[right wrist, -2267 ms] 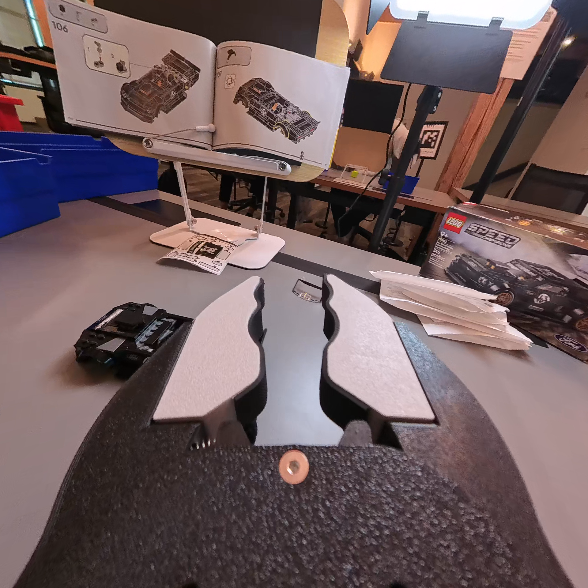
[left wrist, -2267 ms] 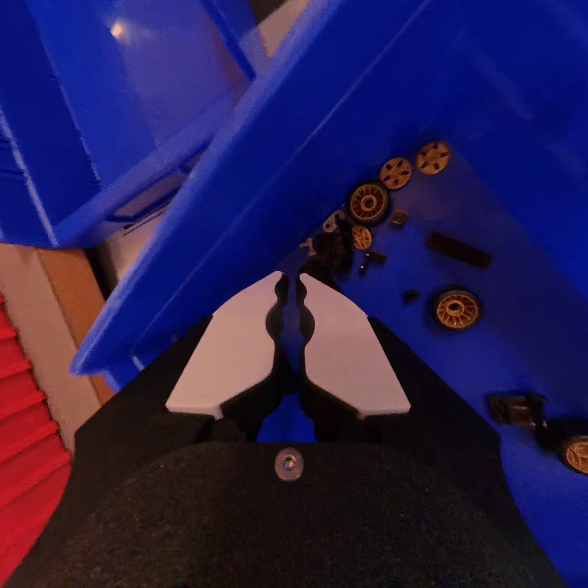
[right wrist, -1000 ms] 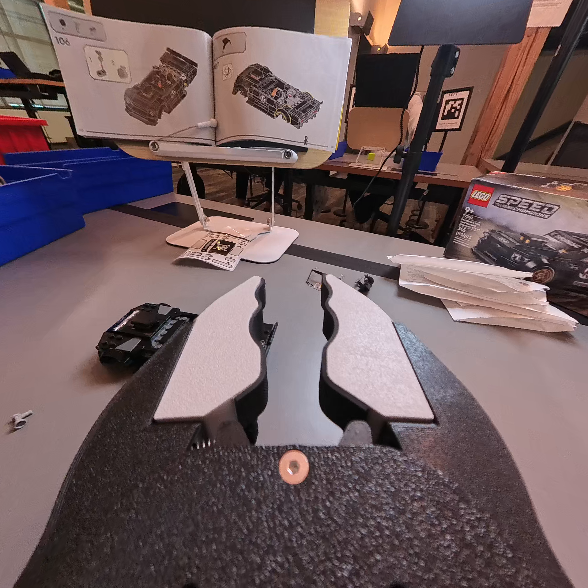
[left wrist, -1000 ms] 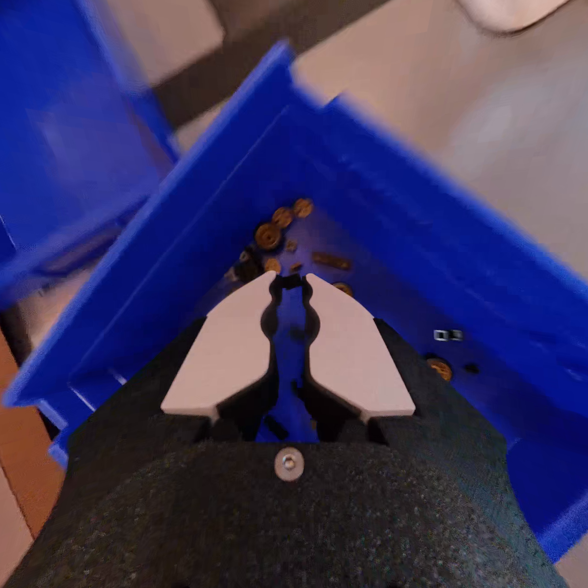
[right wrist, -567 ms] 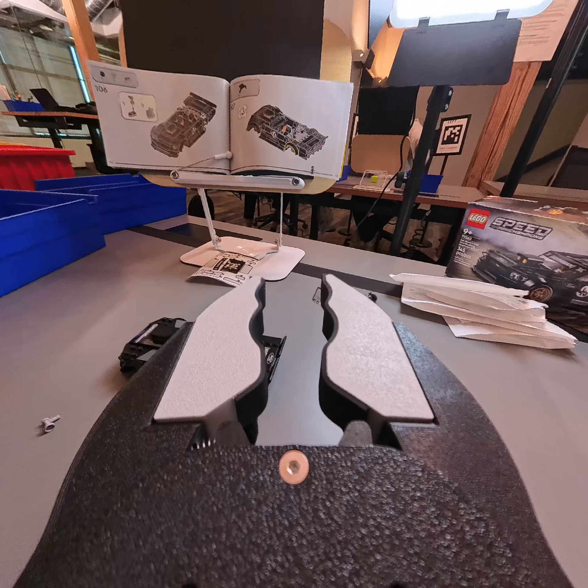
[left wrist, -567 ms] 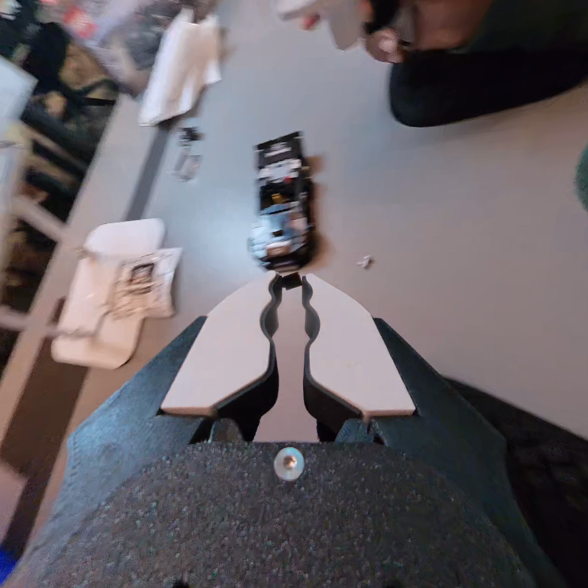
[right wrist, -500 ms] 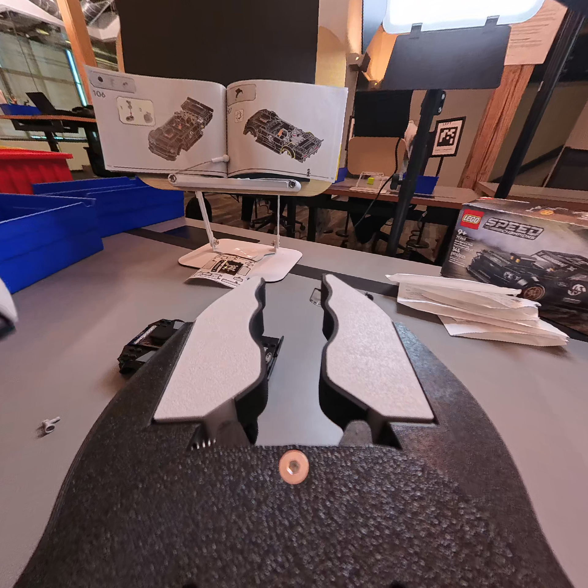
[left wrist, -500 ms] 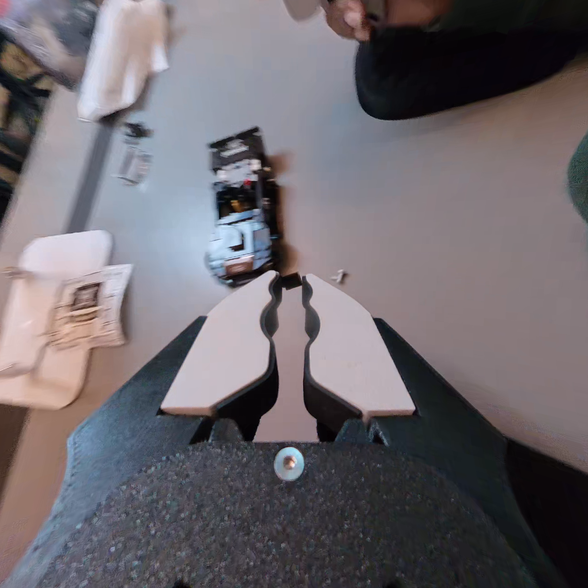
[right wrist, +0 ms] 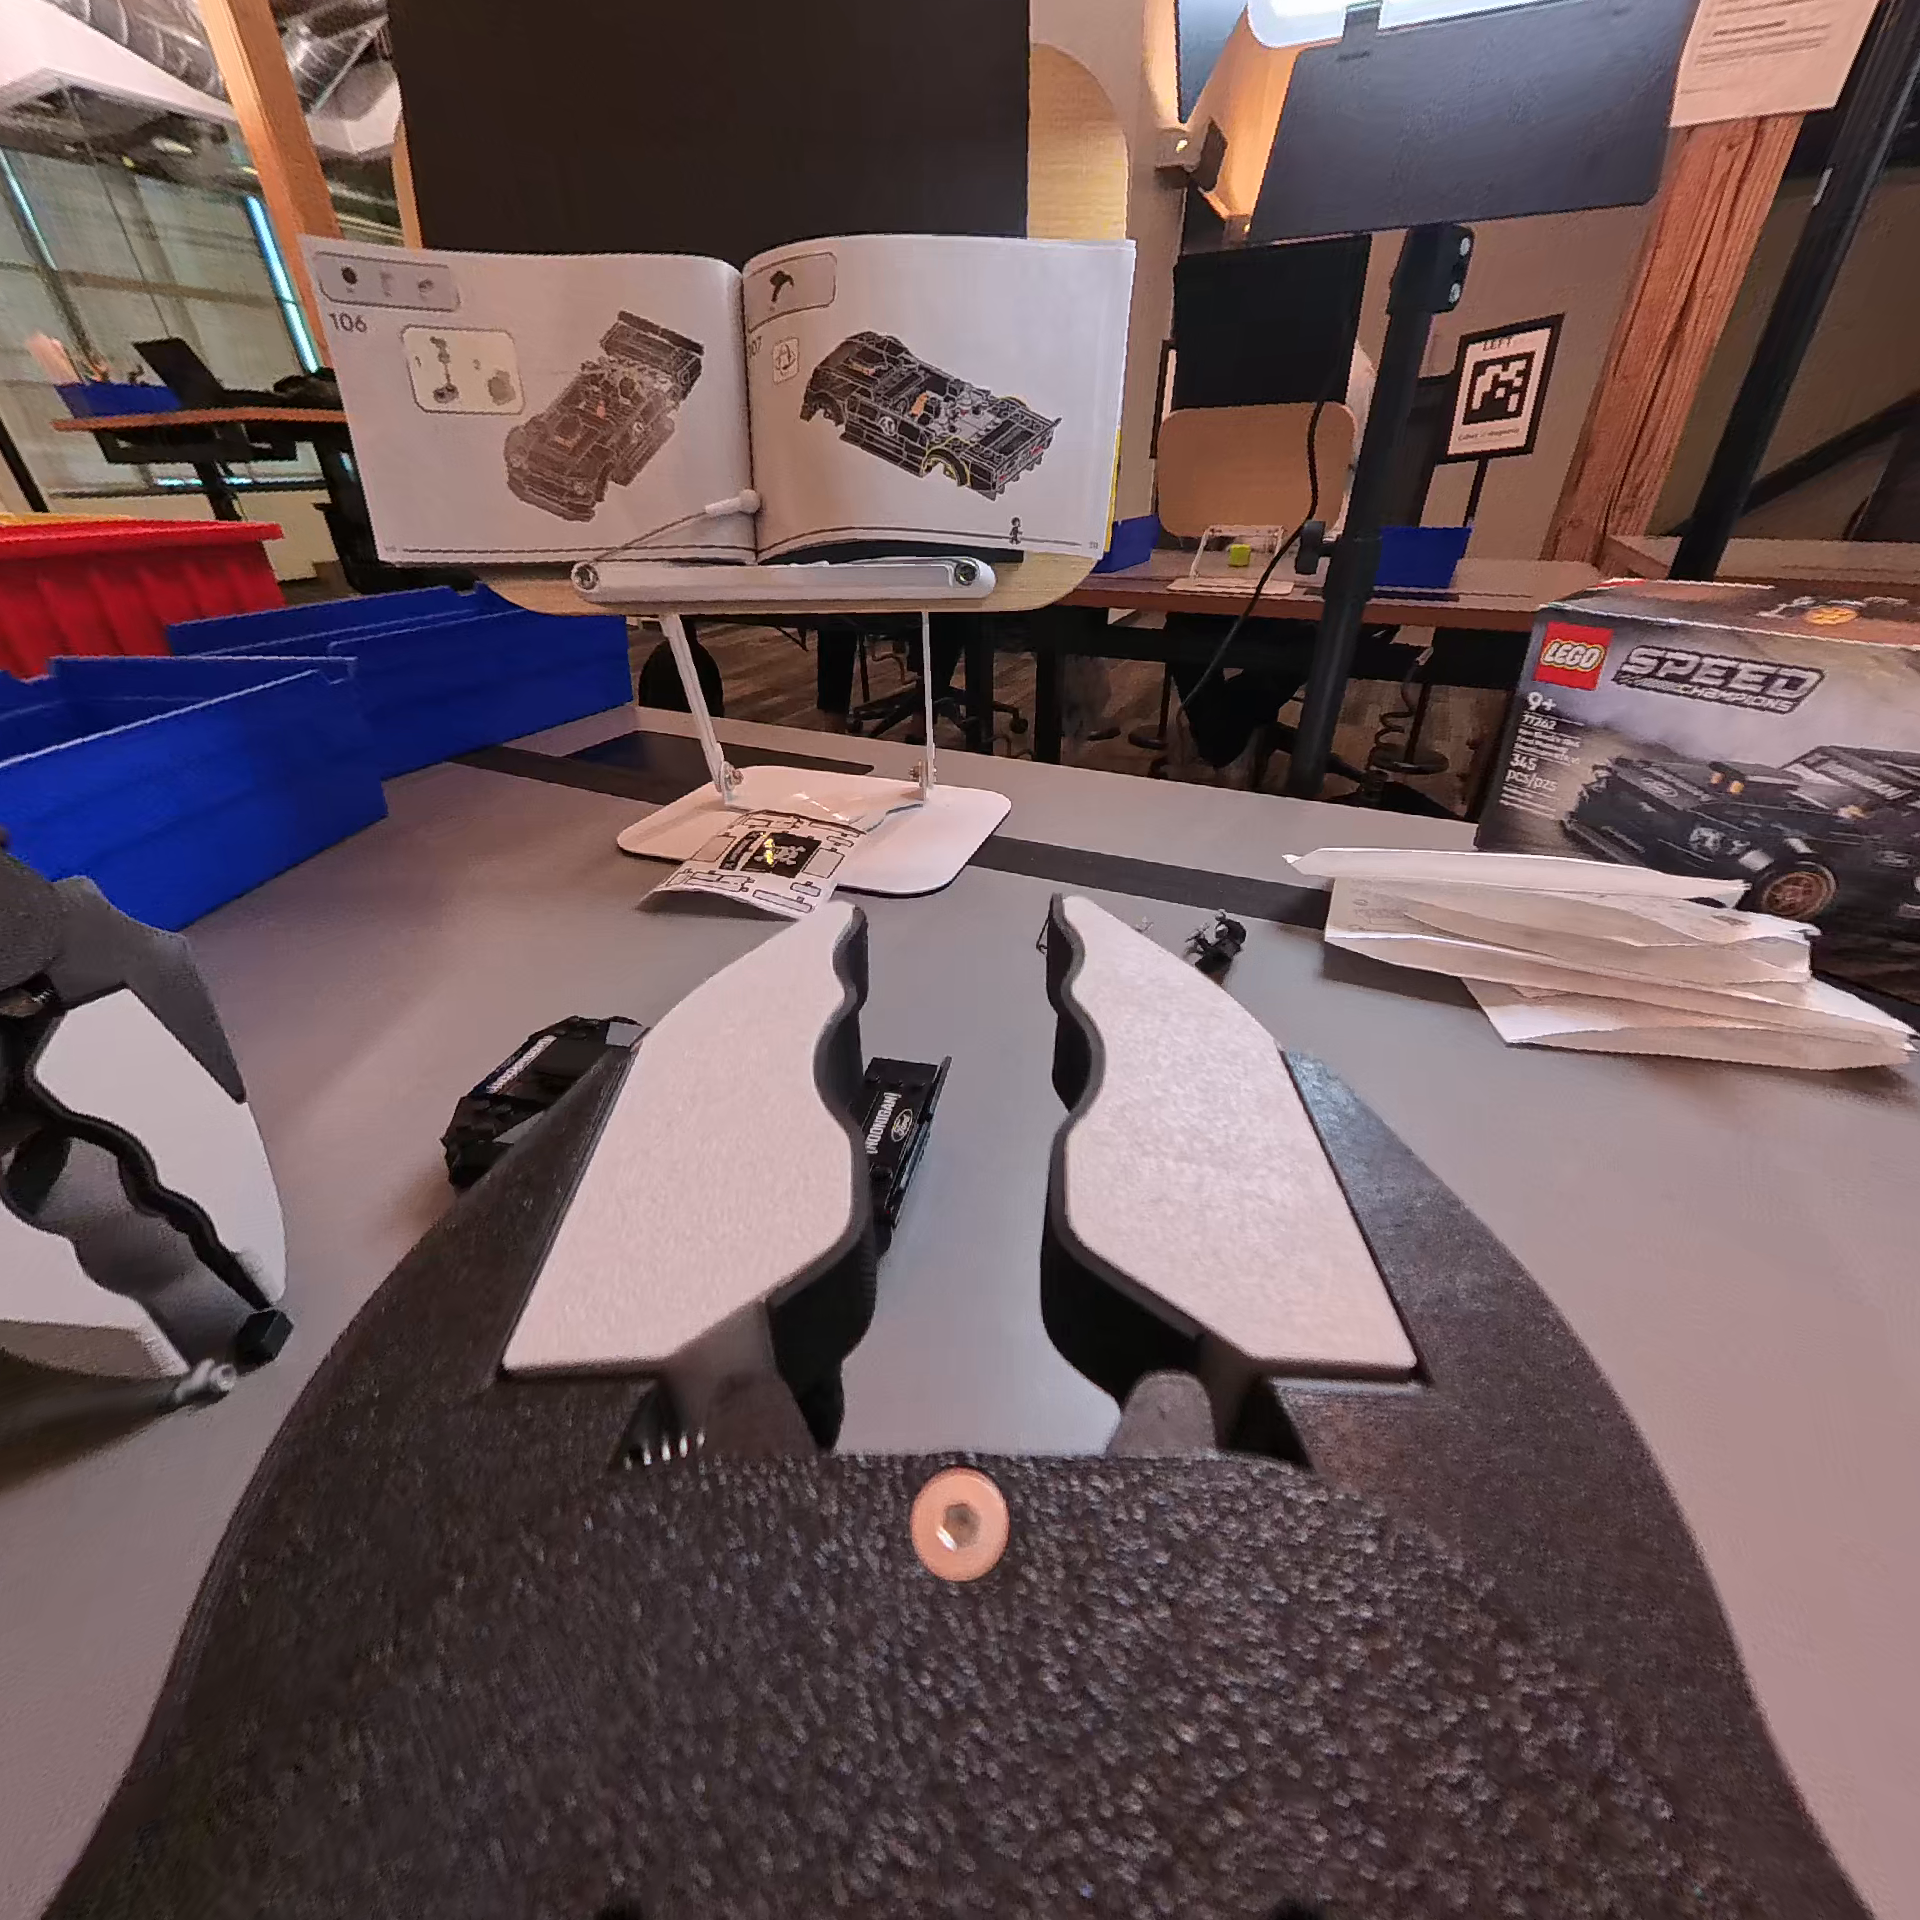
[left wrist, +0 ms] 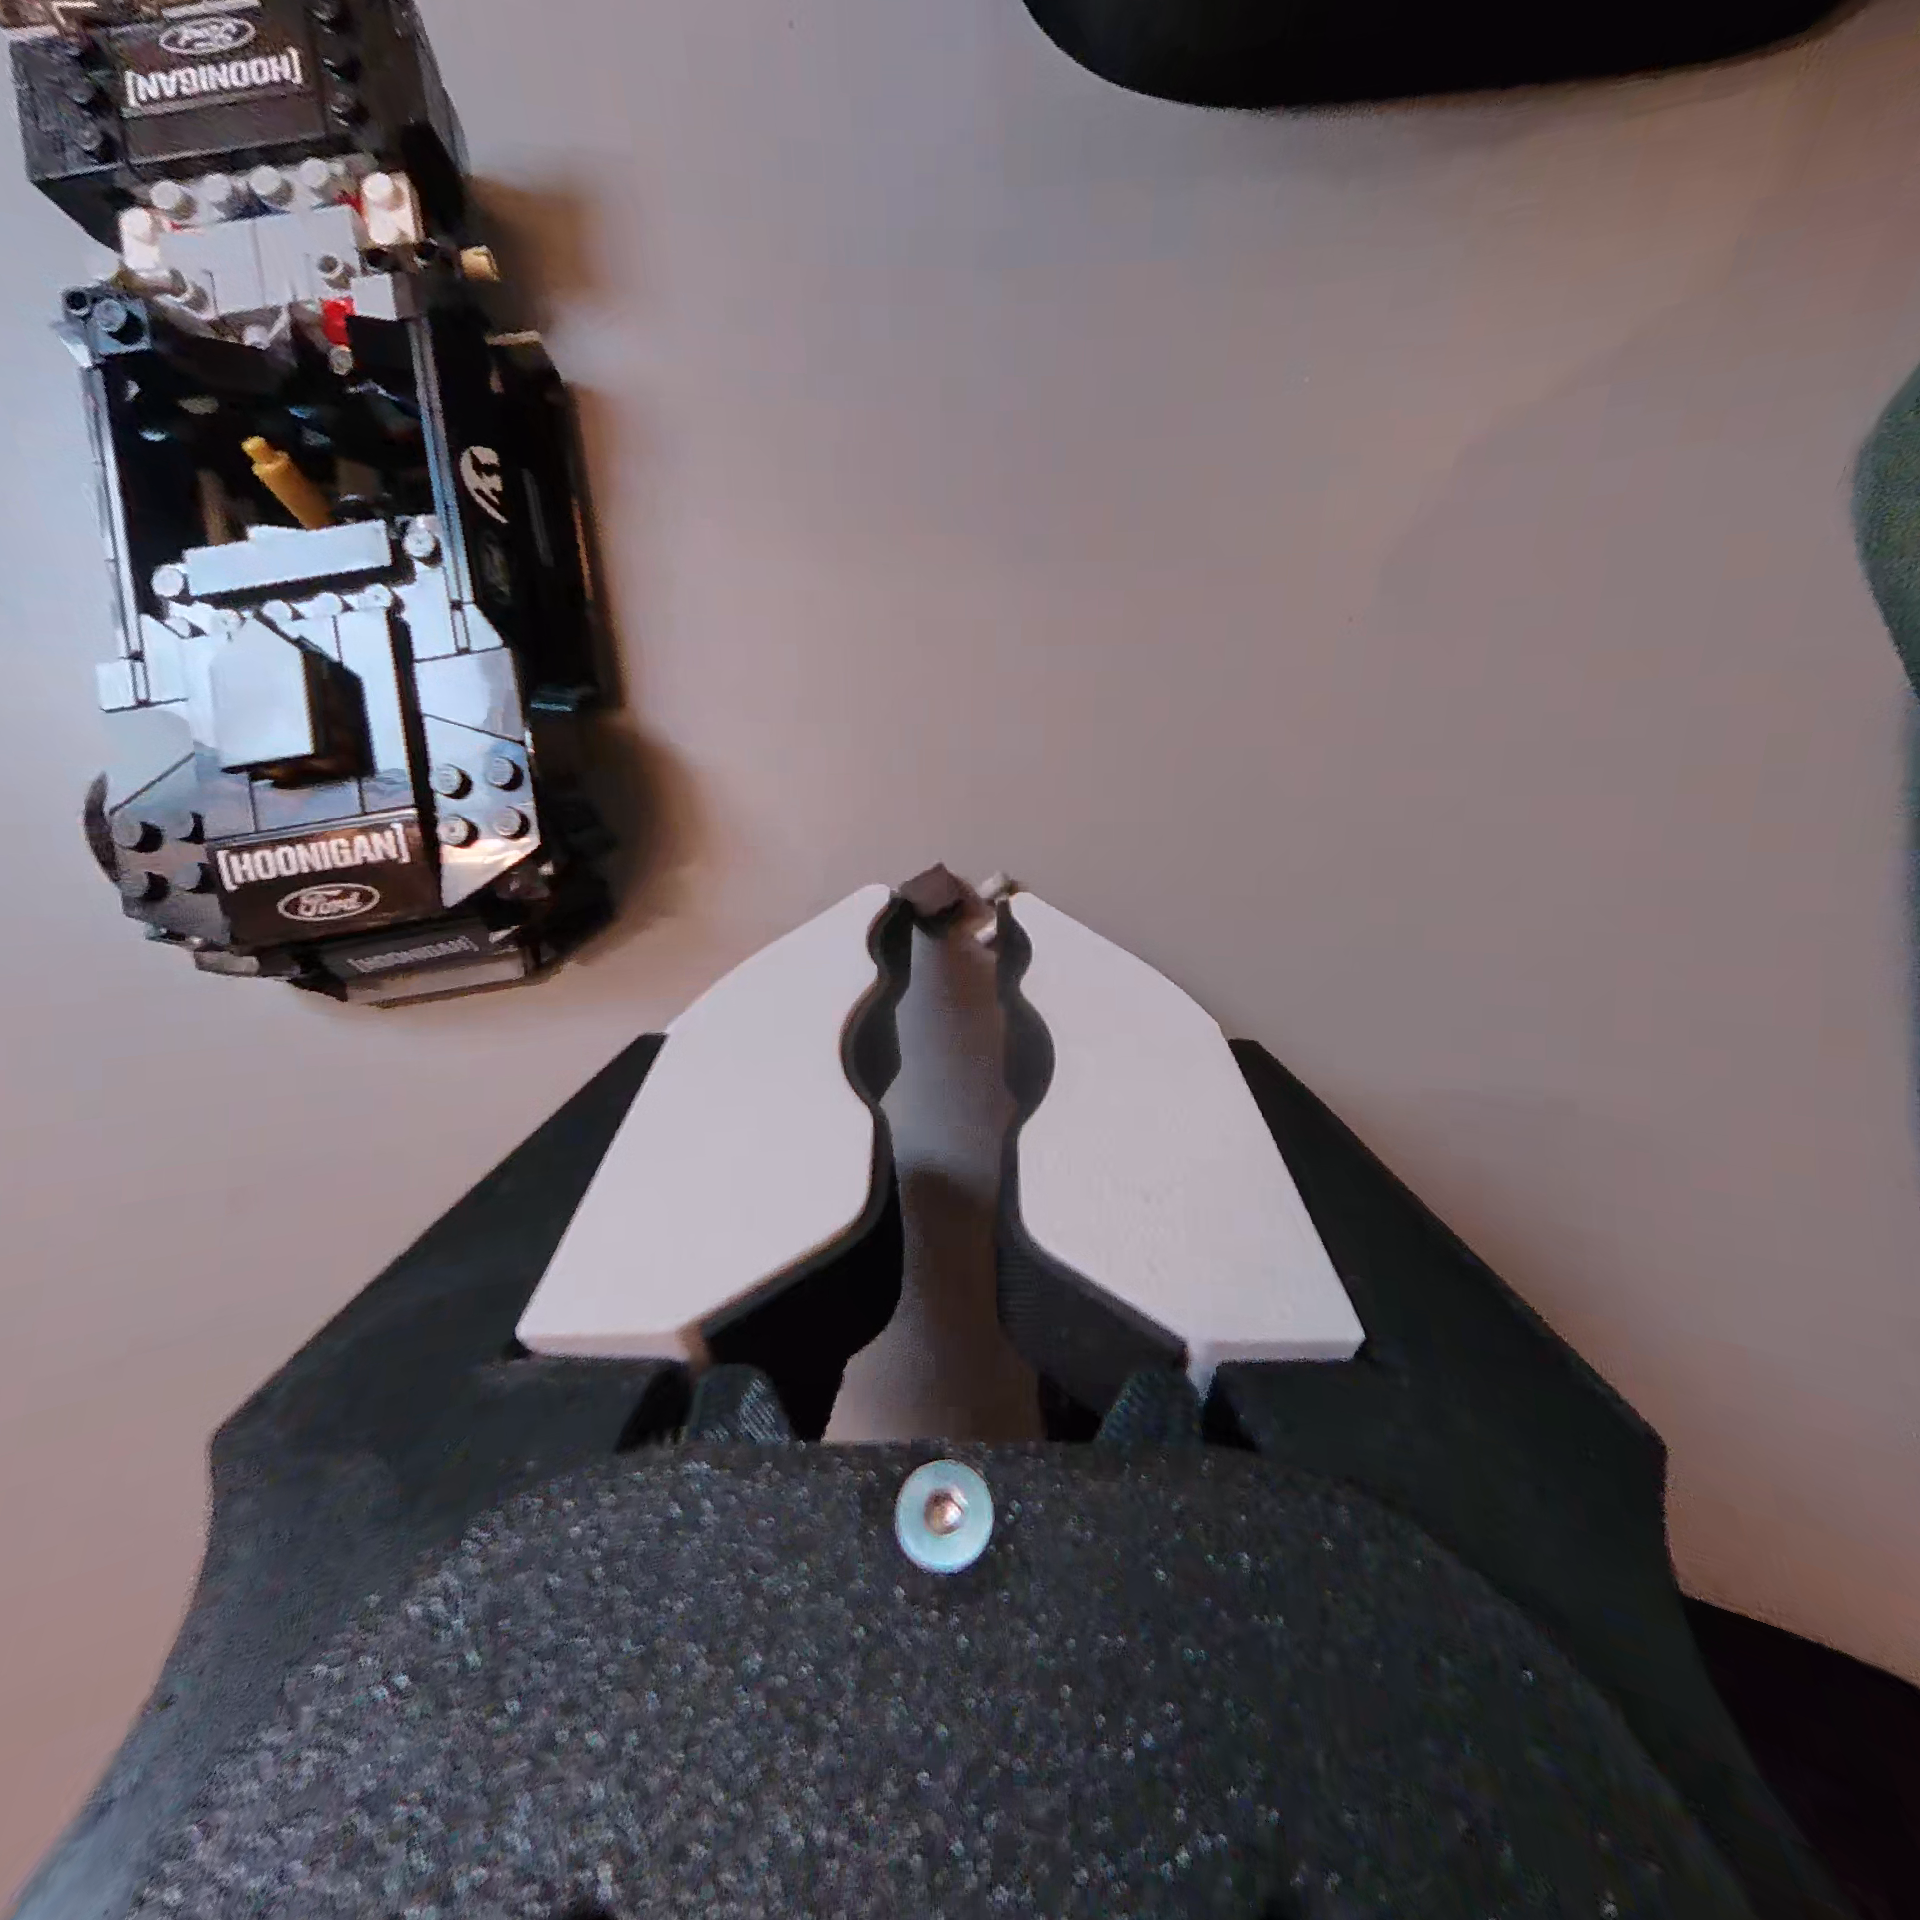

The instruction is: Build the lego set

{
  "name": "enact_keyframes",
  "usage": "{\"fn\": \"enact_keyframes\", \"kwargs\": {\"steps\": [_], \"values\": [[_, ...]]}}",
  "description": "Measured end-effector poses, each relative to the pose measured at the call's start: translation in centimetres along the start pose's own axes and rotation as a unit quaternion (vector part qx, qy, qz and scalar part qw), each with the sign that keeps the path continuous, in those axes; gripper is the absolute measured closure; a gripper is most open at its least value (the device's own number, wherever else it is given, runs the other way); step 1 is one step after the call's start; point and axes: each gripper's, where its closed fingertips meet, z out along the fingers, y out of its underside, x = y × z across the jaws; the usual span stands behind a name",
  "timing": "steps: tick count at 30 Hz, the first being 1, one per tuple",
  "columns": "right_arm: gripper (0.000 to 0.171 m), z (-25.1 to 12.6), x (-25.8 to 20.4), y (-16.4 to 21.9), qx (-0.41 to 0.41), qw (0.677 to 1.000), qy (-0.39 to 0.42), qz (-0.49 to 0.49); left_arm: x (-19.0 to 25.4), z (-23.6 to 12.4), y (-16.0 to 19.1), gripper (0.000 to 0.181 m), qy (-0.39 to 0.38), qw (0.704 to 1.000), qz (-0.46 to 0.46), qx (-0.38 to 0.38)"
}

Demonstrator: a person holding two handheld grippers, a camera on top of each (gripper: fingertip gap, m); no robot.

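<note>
Beside the lego car (left wrist: pixel 312 540), left gripper (left wrist: pixel 948 906) pinches black piece (left wrist: pixel 930 890)

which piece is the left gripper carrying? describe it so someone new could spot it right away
Start at the half-built black and grey car lying on the grey table. The left gripper hangs over the bare table just beside the car's near end. At its fingertips sits a tiny black block, dark and squarish, unlike the small pale grey pin right beside it.
</note>
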Motion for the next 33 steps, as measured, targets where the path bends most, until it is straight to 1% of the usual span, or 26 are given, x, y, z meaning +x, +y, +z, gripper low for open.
{"fn": "enact_keyframes", "kwargs": {"steps": [5,7,9,10,12,14,15,16,18,19,20,22,24,26,29,33], "values": [[0.138,0.0,0.0,0.1,-0.003,1.0,-0.003,0.01,0.2,-0.5,-0.3,0.155,-0.012,1.0,0.007,0.013],[0.138,0.0,0.1,0.1,-0.003,1.0,-0.001,0.008,-0.5,-2.1,-0.9,0.154,-0.047,0.998,0.004,0.036],[0.138,-0.2,0.2,0.0,0.0,1.0,0.004,0.003,-1.9,-5.5,-2.4,0.155,-0.109,0.989,-0.006,0.096],[0.138,-0.2,0.3,-0.1,0.002,1.0,0.007,0.001,-3.0,-8.1,-3.1,0.154,-0.153,0.978,-0.012,0.138],[0.137,-0.2,0.6,-0.3,0.006,1.0,0.019,-0.006,-6.1,-15.2,-3.2,0.158,-0.268,0.94,-0.037,0.206],[0.136,-0.1,0.6,-0.4,0.007,1.0,0.023,-0.007,-9.4,-23.6,-0.7,0.167,-0.384,0.886,-0.09,0.244],[0.136,0.0,0.5,-0.3,0.006,1.0,0.021,-0.006,-10.9,-27.3,1.5,0.172,-0.431,0.858,-0.126,0.249],[0.136,0.1,0.4,-0.3,0.004,1.0,0.018,-0.005,-12.4,-30.2,4.3,0.174,-0.462,0.836,-0.169,0.245],[0.136,0.3,0.2,-0.1,0.001,1.0,0.015,-0.006,-15.6,-34.4,10.6,0.18,-0.509,0.789,-0.26,0.224],[0.136,0.3,0.1,0.0,-0.001,1.0,0.014,-0.009,-17.1,-35.5,13.8,0.18,-0.525,0.772,-0.295,0.202],[0.136,0.4,0.1,0.1,-0.003,1.0,0.015,-0.011,-18.5,-35.8,16.9,0.18,-0.529,0.763,-0.329,0.175],[0.136,0.5,0.1,0.3,-0.009,1.0,0.018,-0.014,-20.9,-34.9,21.6,0.181,-0.511,0.756,-0.387,0.134],[0.136,0.5,0.1,0.6,-0.016,0.999,0.021,-0.017,-22.7,-32.7,25.3,0.181,-0.472,0.76,-0.436,0.097],[0.136,0.6,0.1,0.9,-0.023,0.999,0.026,-0.024,-24.2,-31.0,28.3,0.18,-0.455,0.76,-0.462,0.052],[0.137,0.9,0.2,1.4,-0.034,0.999,0.031,-0.029,-25.5,-28.8,31.3,0.177,-0.426,0.763,-0.485,-0.003],[0.137,1.3,0.3,2.0,-0.047,0.998,0.034,-0.032,-26.1,-26.7,33.2,0.177,-0.403,0.773,-0.487,-0.061]]}}
